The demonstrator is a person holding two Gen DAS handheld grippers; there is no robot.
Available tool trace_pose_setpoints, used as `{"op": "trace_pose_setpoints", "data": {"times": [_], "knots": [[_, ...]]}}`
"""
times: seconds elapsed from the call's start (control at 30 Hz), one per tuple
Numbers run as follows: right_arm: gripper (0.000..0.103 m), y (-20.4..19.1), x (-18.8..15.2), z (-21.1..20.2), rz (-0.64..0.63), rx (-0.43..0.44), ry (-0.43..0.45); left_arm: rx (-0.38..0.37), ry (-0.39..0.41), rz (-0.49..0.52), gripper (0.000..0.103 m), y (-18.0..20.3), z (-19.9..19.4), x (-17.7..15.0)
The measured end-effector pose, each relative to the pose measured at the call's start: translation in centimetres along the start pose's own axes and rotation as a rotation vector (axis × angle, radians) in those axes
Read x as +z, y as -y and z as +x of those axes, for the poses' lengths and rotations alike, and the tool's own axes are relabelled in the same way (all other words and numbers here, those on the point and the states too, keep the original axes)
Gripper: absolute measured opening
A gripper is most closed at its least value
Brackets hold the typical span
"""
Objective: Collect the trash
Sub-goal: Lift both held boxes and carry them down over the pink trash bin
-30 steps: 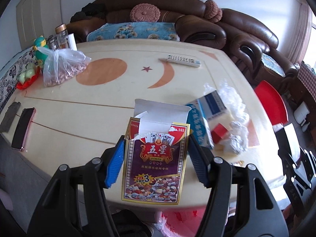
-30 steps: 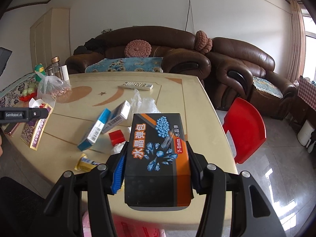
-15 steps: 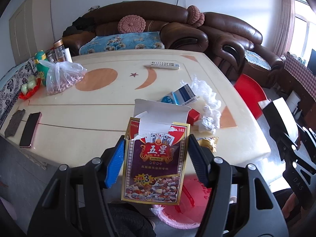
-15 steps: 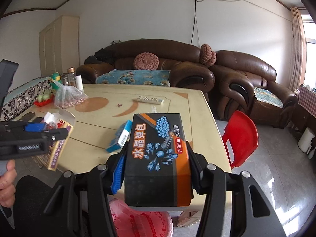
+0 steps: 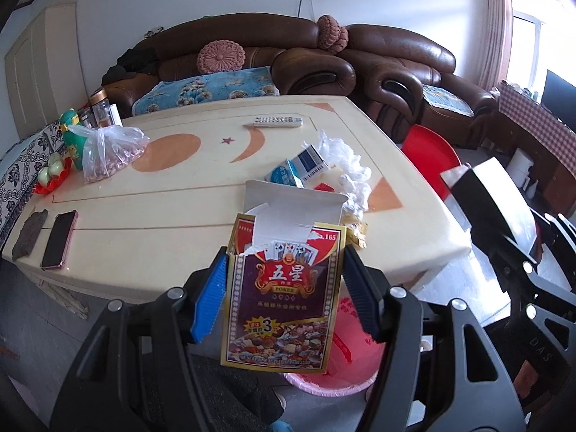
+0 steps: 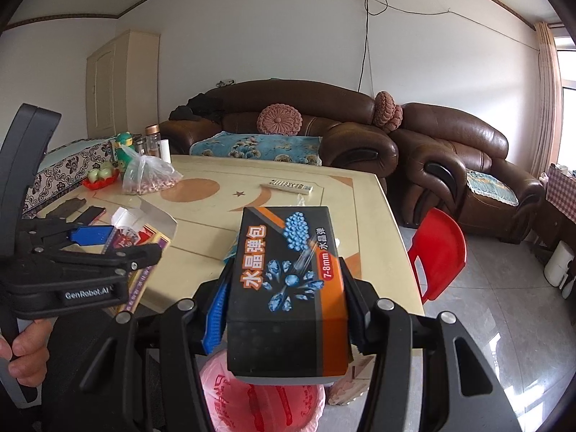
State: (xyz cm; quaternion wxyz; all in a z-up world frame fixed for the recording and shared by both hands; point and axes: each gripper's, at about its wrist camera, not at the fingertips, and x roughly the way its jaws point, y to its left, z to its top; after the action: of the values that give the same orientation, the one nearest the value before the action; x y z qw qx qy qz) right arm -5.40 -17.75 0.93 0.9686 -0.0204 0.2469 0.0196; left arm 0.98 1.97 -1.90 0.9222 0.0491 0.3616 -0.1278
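**Two boxes held above the red bin**

The left gripper [image 5: 284,284] clamps a torn card box [image 5: 279,298]; the right gripper [image 6: 284,298] clamps a black and orange box [image 6: 288,288]. Both boxes hang over a bin with a red bag [image 6: 262,403], just beside the edge of the tabletop [image 5: 151,208]. On the tabletop lie a blue carton [image 5: 298,169], crumpled plastic [image 5: 345,165], a remote [image 5: 277,121], a bag of nuts [image 5: 111,151] and a phone [image 5: 59,239]. Behind stand a brown sofa [image 6: 288,115] and a red chair [image 6: 441,248].
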Motion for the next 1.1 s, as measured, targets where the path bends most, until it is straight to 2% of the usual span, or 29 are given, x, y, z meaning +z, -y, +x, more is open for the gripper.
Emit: {"op": "trace_pose_setpoints", "data": {"times": [0.5,0.87,1.1], "knots": [[0.052,-0.9,-3.6,0.4,0.019,0.002,-0.084,-0.035,-0.096,0.017,0.062,0.8,1.9,-4.2],[0.052,-0.8,-6.6,3.0,0.033,0.022,-0.175,-0.044,-0.165,0.014,0.062,1.6,4.8,-6.7],[0.052,-0.5,-8.6,5.5,0.041,0.027,-0.244,-0.045,-0.243,0.014,0.062,2.0,7.8,-8.3]]}}
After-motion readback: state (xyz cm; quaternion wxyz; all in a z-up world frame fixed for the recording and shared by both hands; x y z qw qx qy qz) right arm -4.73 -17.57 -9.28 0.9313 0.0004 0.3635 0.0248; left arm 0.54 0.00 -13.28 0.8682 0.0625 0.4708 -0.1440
